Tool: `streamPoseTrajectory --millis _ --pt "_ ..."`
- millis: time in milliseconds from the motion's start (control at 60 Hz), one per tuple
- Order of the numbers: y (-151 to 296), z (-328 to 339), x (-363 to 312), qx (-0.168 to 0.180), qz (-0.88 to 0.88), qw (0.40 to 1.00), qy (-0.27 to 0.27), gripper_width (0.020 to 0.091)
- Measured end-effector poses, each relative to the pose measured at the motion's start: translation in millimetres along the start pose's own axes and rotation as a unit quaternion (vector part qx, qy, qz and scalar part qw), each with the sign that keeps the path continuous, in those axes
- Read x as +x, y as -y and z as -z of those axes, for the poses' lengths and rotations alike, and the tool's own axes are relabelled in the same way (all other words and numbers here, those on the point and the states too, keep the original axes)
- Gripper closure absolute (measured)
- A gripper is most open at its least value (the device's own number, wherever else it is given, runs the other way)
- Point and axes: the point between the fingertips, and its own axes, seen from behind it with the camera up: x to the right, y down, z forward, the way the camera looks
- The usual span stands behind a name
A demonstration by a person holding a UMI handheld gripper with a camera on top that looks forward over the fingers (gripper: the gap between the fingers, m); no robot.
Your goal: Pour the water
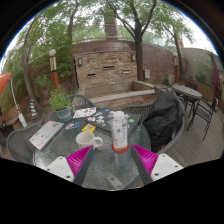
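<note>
Glass table (45,150): bottle (120,131) btwn open gripper (103,163) fingers, base hidden.

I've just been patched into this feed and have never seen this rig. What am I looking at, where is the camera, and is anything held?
A person carries a hand-held two-finger tool; there is no robot arm. The single picture comes from a wide-angle camera on that tool, looking forward along its fingers with pink pads. They are open and hold nothing. A bottle with a red label stands on the round glass table just ahead, between the fingers' line. A white cup stands to its left, with papers and small items beyond. It is an outdoor patio with a stone wall.
</note>
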Motion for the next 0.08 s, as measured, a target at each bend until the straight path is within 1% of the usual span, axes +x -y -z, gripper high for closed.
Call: streamPoseTrajectory --millis 83 --pt "1 55 -23 0.005 -0.009 1.0 0.0 0.0271"
